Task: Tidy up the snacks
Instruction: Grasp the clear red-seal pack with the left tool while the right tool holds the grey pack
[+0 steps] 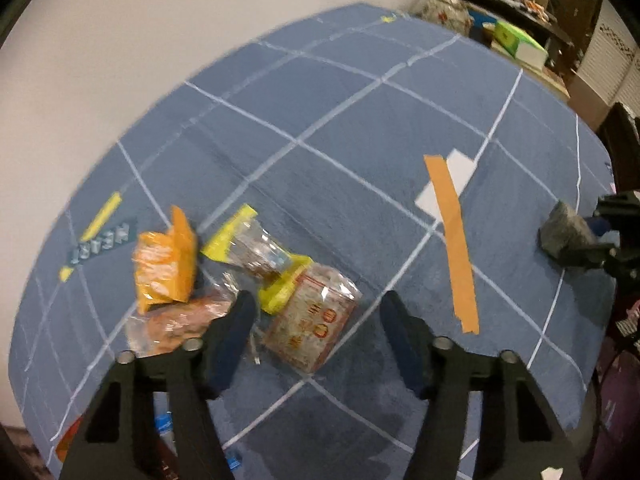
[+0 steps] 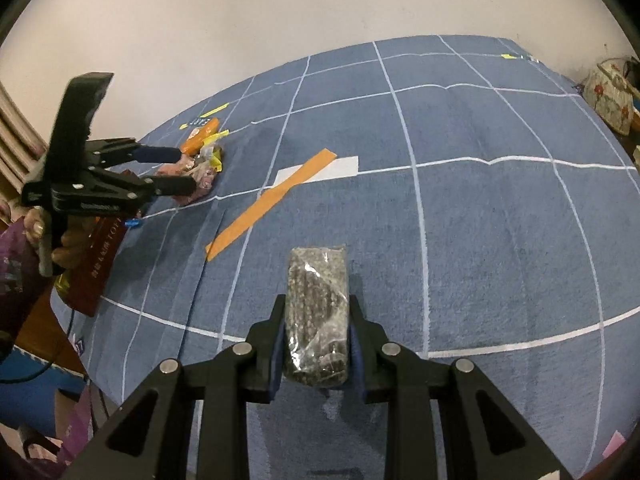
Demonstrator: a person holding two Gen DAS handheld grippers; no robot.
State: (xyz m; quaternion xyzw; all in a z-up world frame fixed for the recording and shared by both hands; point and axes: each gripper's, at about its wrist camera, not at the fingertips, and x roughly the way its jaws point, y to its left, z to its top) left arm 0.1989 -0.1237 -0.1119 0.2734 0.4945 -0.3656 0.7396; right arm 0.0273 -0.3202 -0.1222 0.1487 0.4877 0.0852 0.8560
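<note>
Crinkly film on the dark snack pack [image 2: 316,312] — clamped in the right gripper [image 2: 316,336] — may slip; left gripper [image 1: 316,316] spread wide.

You see a table [image 1: 360,120] covered by a blue cloth with a white grid. An orange tape strip [image 1: 452,236] crosses a white paper patch [image 1: 460,172] on it. A dark red box [image 2: 102,256] overhangs one edge. Cluttered shelves [image 1: 500,0] stand beyond, against a pale wall [image 2: 280,8].
</note>
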